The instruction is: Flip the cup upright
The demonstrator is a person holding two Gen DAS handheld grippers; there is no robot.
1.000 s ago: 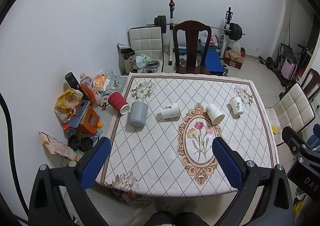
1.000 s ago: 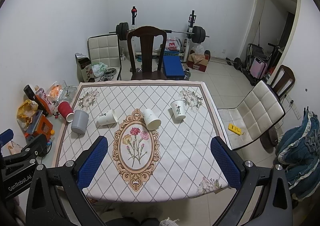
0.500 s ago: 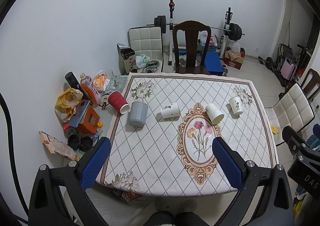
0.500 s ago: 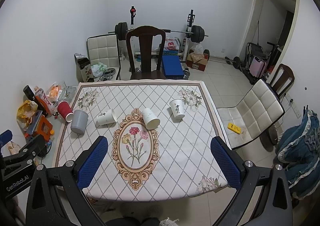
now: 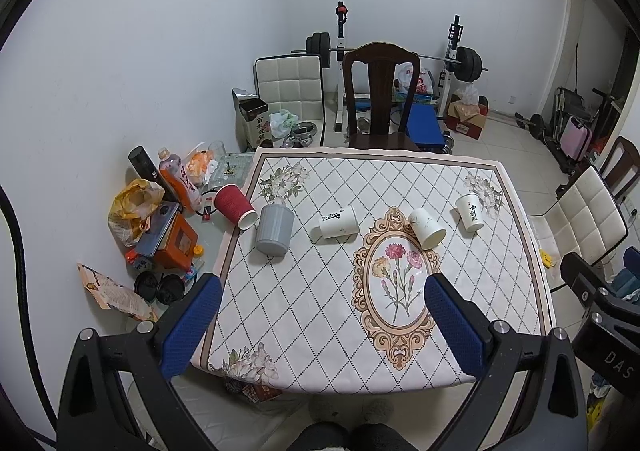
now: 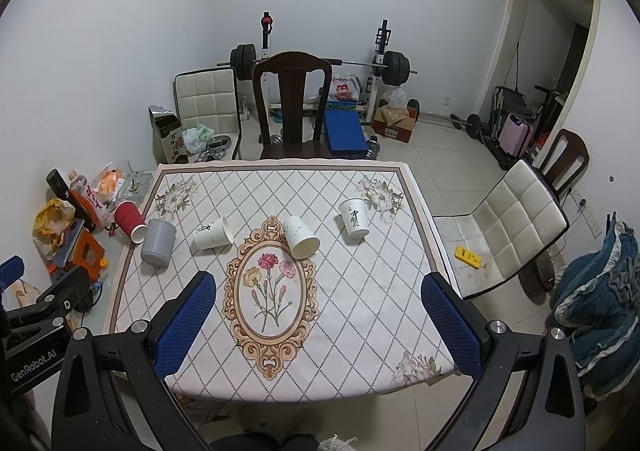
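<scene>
Several cups lie on their sides in a row across the table point(image 5: 304, 315): a red cup point(image 5: 234, 205) at the left edge, a grey cup point(image 5: 274, 229), and three white paper cups point(image 5: 339, 222), point(image 5: 426, 228), point(image 5: 470, 212). The right wrist view shows the same row: red cup point(image 6: 130, 220), grey cup point(image 6: 158, 242), white cups point(image 6: 212, 233), point(image 6: 302, 237), point(image 6: 355, 218). My left gripper point(image 5: 324, 325) is open and empty, high above the table's near edge. My right gripper point(image 6: 318, 325) is also open and empty, at the same height.
A dark wooden chair point(image 5: 380, 99) stands at the table's far side. A white padded chair point(image 6: 508, 227) stands to the right. Bottles, bags and boxes point(image 5: 160, 211) clutter a low surface left of the table. Weight equipment point(image 5: 400, 55) lines the back wall.
Both wrist views have shifted very slightly. The cups have not moved and both grippers stay open.
</scene>
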